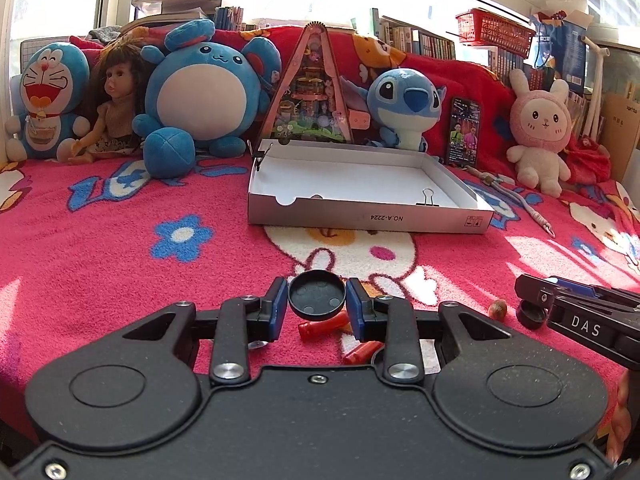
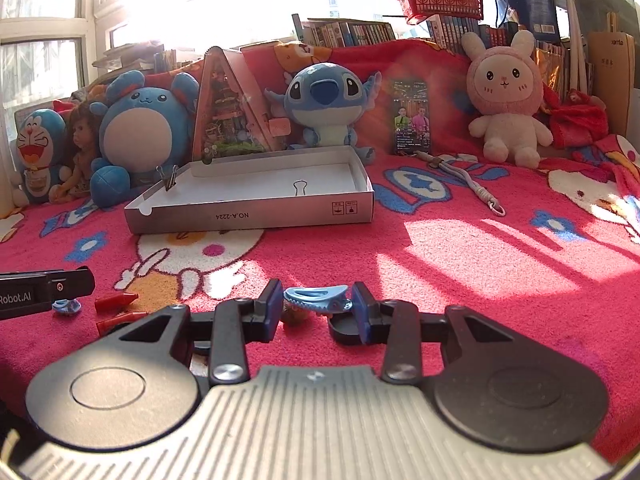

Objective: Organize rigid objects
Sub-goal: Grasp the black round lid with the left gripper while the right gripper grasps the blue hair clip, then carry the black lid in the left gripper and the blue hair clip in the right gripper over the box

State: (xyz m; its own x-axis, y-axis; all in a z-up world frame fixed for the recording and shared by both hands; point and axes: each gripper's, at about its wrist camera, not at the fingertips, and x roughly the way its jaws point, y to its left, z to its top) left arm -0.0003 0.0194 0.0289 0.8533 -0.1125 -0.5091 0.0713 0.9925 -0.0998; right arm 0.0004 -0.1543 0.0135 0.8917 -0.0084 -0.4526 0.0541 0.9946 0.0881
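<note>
My left gripper (image 1: 317, 300) is shut on a round black cap (image 1: 317, 294) and holds it above the red blanket. Two red crayons (image 1: 324, 326) lie under it. My right gripper (image 2: 316, 304) is shut on a light blue hair clip (image 2: 316, 298), low over the blanket, with a brown nut (image 2: 294, 316) and a black cap (image 2: 344, 326) beneath. The right gripper also shows in the left wrist view (image 1: 576, 304). A shallow white cardboard box (image 1: 360, 216) lies open ahead, with binder clips (image 1: 428, 198) on its rim; it also shows in the right wrist view (image 2: 248, 214).
Plush toys, a doll and a triangular display (image 1: 308, 88) line the back. A phone (image 1: 464, 132) leans there. A corded strap (image 2: 476, 188) lies right of the box. A small blue piece (image 2: 66, 307) and red crayons (image 2: 116, 302) lie at left.
</note>
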